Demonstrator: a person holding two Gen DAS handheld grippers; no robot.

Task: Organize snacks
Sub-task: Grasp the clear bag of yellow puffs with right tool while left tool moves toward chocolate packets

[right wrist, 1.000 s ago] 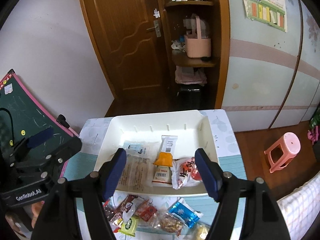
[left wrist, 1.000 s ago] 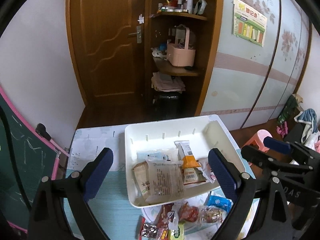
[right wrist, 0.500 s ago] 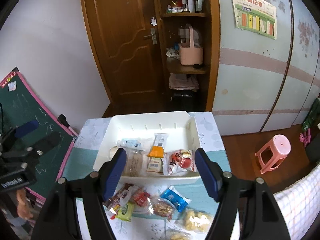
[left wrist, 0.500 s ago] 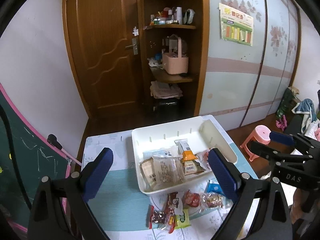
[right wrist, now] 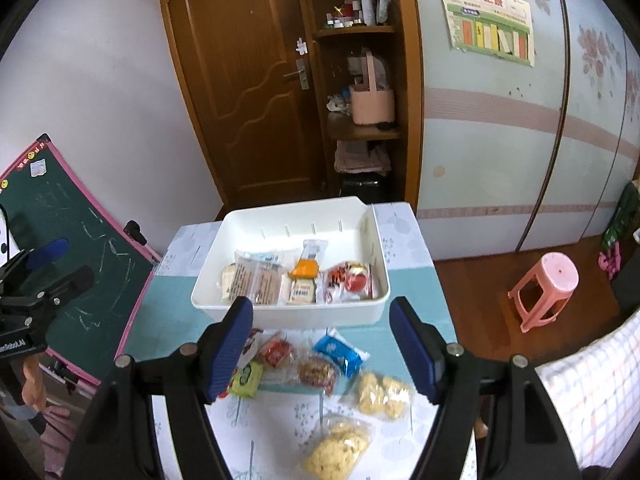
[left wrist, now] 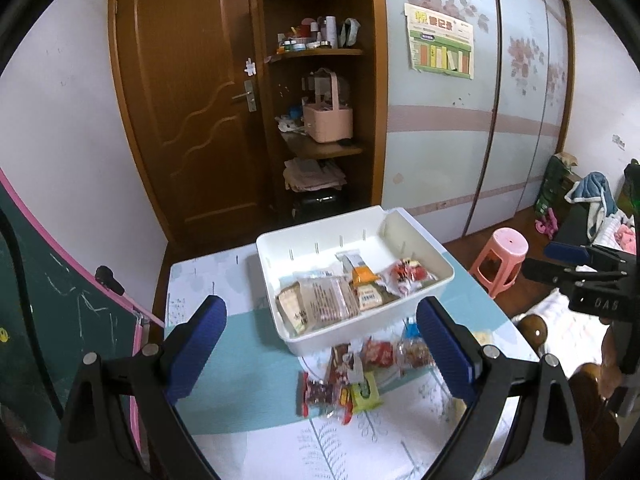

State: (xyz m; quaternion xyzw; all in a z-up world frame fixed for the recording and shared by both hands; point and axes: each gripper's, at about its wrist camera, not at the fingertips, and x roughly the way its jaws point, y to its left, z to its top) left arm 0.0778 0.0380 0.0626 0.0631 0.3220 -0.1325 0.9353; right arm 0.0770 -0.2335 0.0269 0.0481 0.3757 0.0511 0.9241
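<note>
Both sets of tongs hang above the near edge of the surface [right wrist: 416, 264] with nothing between their blue ribbed pads. The left tongs [left wrist: 320, 346] stand wide open and empty, and so do the right tongs [right wrist: 322, 346]. They frame the work from above, which reads as a pause to choose the next packet, not a reach for one.

The white plastic bin [right wrist: 280, 314] sits toward the far side of the surface, a shallow rectangular tub with smooth walls and small slots along its back wall. Packets already lie flat along its near side: a clear-wrapped pale biscuit pack [right wrist: 252, 278] at the left, an orange and white sachet [right wrist: 306, 270] in the middle, a red and white crinkly bag [right wrist: 348, 280] at the right. Laid side by side, they leave the back half free for more.

The unsorted snacks lie loose on the patterned cloth in front of the bin: a green packet [right wrist: 246, 380], a small red one [right wrist: 276, 354], a blue wrapper [right wrist: 338, 354], and two clear bags of lumpy yellow puffs [right wrist: 380, 392] nearest the camera. All are thin, glossy film pouches, probably slippery and easily crushed, though their print is too blurred to read.
</note>
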